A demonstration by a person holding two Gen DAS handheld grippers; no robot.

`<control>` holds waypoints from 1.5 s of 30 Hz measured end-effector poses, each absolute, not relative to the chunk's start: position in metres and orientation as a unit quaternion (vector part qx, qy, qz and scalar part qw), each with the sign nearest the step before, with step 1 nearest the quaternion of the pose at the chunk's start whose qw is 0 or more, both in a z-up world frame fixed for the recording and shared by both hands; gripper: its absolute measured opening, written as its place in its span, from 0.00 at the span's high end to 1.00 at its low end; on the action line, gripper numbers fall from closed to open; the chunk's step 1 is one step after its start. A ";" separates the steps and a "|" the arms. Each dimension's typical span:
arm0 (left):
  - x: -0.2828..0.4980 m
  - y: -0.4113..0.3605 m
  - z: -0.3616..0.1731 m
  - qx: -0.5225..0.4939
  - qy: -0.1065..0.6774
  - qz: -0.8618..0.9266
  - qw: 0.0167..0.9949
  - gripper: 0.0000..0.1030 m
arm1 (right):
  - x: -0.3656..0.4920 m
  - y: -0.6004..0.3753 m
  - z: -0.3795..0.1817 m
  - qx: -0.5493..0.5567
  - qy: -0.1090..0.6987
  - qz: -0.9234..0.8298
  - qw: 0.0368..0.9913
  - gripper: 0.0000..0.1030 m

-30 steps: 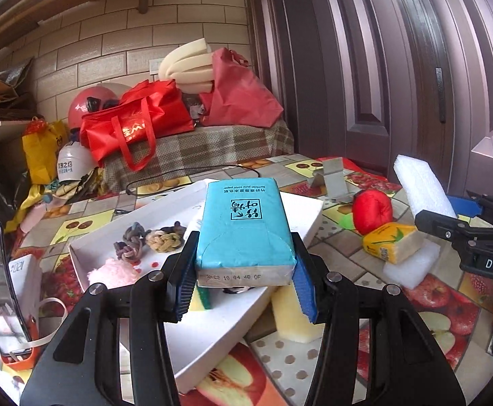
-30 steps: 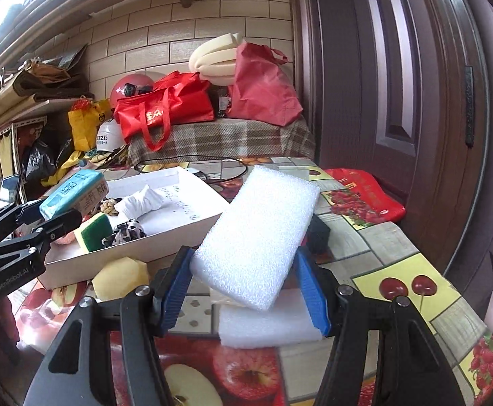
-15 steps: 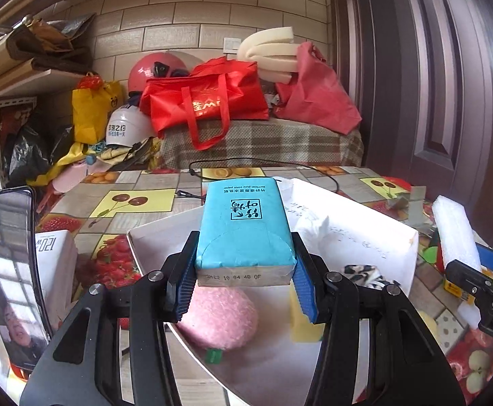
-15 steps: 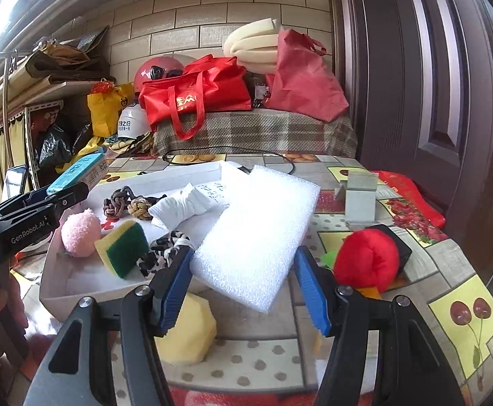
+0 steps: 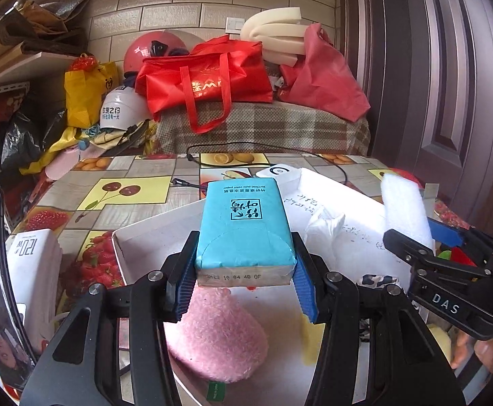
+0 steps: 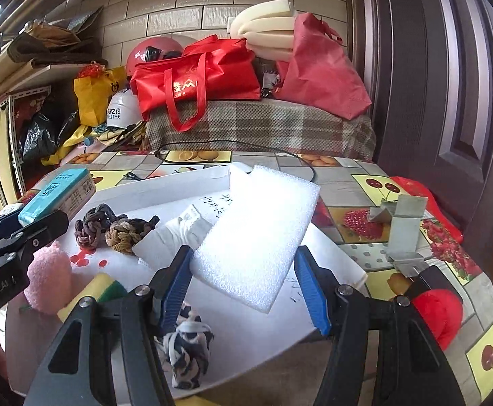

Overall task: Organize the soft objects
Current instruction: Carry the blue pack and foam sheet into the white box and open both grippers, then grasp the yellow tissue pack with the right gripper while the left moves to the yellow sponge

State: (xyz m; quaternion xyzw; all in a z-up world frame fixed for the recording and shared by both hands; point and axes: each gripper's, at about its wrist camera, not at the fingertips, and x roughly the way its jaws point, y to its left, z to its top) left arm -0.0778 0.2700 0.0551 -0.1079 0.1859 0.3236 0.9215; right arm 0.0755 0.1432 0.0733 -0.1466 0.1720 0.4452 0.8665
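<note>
Left hand-held gripper (image 5: 244,272) — clamps tissue pack (image 5: 244,231) | right hand-held gripper (image 6: 243,286) — clamps foam sheet (image 6: 258,233) above tray (image 6: 266,335)

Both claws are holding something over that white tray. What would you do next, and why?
Probably lower the left gripper and set the blue tissue pack into the white tray. It hangs right above the pink puff, so aim for bare tray beside it. The right gripper with its white foam can follow.

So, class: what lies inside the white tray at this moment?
Inside the white tray: a pink plush, two knotted ropes, a yellow-green sponge, a white cloth and a spotted fabric. The held foam slab covers part of the tray floor.
</note>
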 end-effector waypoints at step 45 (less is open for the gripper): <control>-0.068 0.138 0.045 -0.044 0.281 0.098 0.954 0.00 | 0.118 -0.046 0.063 -0.108 0.276 0.419 0.858 0.00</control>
